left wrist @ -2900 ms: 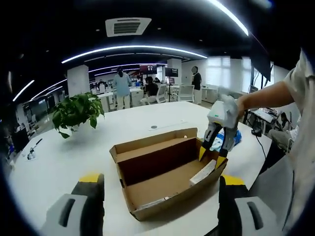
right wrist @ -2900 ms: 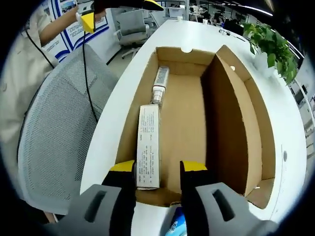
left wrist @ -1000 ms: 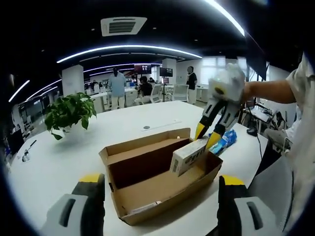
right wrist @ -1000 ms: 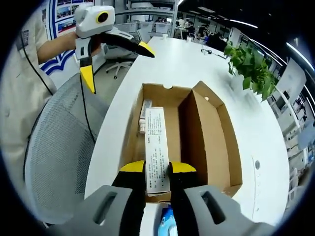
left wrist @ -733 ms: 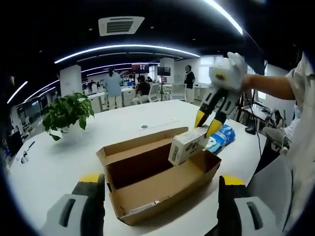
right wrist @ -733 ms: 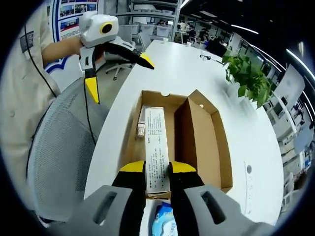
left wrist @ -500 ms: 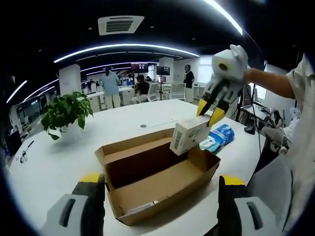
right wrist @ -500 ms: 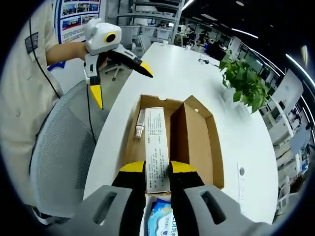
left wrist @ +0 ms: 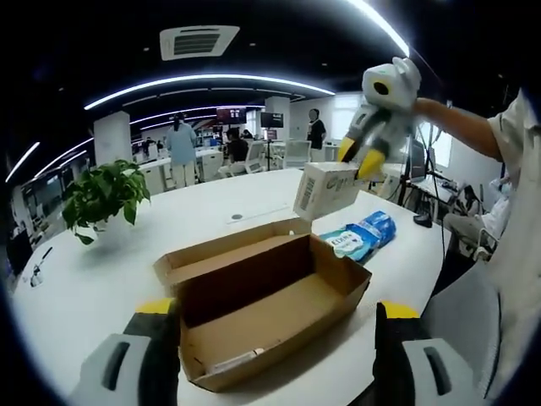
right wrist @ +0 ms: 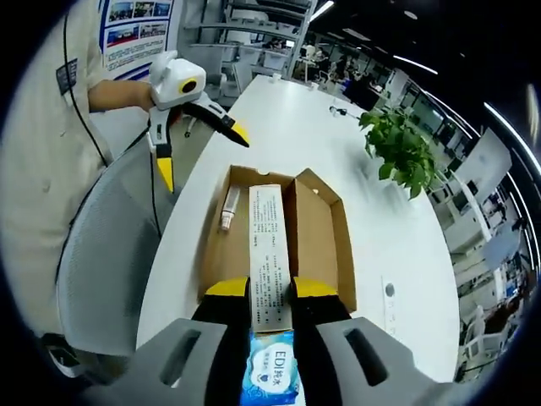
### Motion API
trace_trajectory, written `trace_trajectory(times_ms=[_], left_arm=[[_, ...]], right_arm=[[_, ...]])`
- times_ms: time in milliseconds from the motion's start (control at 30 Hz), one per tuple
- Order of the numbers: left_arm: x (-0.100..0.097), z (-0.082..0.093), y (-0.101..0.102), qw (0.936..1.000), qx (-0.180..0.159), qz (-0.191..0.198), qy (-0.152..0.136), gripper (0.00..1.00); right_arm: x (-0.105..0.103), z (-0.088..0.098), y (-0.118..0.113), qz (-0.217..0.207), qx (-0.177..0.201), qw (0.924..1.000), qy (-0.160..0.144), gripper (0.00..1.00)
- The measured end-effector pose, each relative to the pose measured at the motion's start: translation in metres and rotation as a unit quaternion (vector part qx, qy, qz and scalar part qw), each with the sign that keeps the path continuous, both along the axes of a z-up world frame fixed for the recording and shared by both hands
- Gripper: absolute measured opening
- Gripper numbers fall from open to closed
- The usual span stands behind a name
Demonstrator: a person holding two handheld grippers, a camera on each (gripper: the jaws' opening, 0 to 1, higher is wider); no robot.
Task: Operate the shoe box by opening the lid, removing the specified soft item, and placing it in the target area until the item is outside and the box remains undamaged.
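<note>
Fingers of the right gripper (right wrist: 270, 289) clamp a long white printed carton (right wrist: 269, 254) above the open cardboard shoe box (right wrist: 313, 245).

Your shoe box (left wrist: 270, 296) — matt brown corrugated cardboard, white printed paper carton (right wrist: 269, 258), glossy blue plastic wipes pack (left wrist: 359, 238), smooth white table (right wrist: 330, 144) — faintly shiny.

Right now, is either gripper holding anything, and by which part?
The right gripper clamps the long white carton at its near end, lifted above the open shoe box. The left gripper is open and holds nothing.
</note>
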State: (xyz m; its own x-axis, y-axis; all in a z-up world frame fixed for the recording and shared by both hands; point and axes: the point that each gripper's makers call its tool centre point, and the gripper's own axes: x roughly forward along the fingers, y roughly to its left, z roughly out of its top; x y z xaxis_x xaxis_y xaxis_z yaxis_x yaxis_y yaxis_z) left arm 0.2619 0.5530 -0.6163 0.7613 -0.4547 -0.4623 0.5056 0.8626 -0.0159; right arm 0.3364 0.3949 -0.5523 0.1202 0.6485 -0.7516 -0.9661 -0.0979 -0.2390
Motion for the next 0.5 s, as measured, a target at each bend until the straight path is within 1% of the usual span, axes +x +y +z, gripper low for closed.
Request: trace_trajectory(times_ms=[100, 367, 433, 500], left_arm=[[0.000, 0.000, 0.000, 1.0000, 0.000, -0.002, 0.000, 0.98], [0.002, 0.001, -0.001, 1.0000, 0.002, -0.005, 0.000, 0.98], [0.002, 0.001, -0.001, 1.0000, 0.004, -0.007, 0.001, 0.98], [0.003, 0.001, 0.000, 1.0000, 0.006, -0.008, 0.001, 0.98]], right_arm=[[0.004, 0.005, -0.009, -0.004, -0.004, 1.0000, -0.006, 0.15], [0.020, 0.020, -0.042, -0.024, -0.017, 0.9994, -0.018, 0.15], [0.022, 0.021, -0.047, -0.027, -0.019, 0.9993, -0.020, 0.15], [0.028, 0.023, -0.058, -0.035, -0.023, 0.9989, -0.022, 0.15]])
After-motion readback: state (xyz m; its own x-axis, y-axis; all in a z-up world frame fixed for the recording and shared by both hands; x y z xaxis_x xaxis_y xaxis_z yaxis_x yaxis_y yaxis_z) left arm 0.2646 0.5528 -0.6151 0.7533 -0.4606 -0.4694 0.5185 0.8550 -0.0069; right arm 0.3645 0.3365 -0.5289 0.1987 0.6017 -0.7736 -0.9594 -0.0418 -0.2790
